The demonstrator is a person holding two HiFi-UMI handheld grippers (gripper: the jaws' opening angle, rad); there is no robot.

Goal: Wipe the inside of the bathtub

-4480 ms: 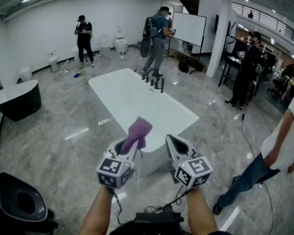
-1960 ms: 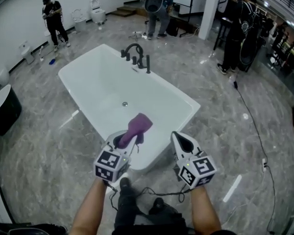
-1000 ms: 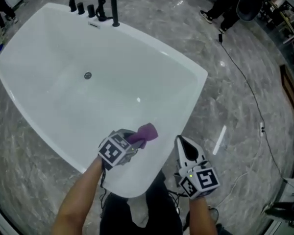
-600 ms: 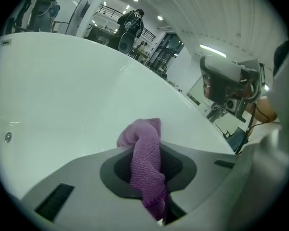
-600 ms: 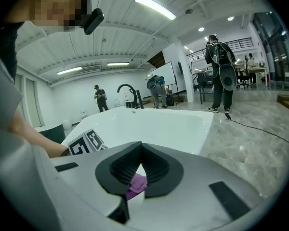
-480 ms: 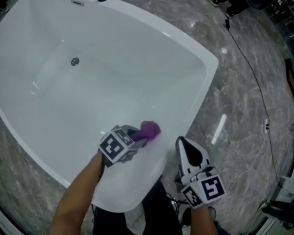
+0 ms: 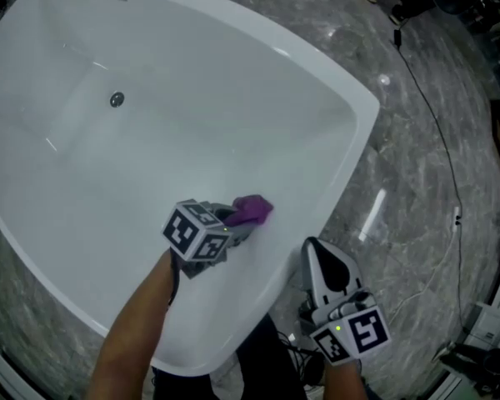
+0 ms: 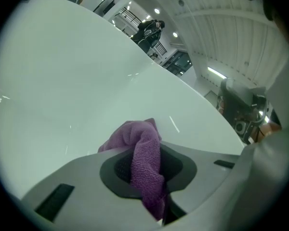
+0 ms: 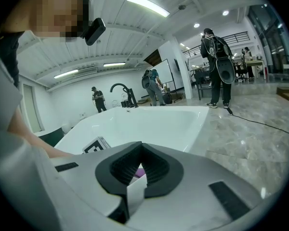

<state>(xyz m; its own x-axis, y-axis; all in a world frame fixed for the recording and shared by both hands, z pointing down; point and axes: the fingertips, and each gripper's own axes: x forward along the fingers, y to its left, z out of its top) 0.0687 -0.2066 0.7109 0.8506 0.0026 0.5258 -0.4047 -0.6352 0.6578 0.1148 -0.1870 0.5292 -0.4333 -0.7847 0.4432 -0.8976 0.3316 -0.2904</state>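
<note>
While your left claw pinches the cloth, press it flat to the bathtub wall ahead; right claw idles, pressed together.

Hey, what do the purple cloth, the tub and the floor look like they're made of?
Cloth: likely microfiber, matte; a looped knit texture shows.
Tub: glossy white, acrylic or enamel, can't tell which; sharp light reflections.
Floor: polished grey marble-look stone or tile; veining and glare.

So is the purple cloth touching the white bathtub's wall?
Cannot tell. Left gripper view: purple cloth, clamped in the jaws, overlaps the white bathtub wall; no contact or gap shows.
</note>
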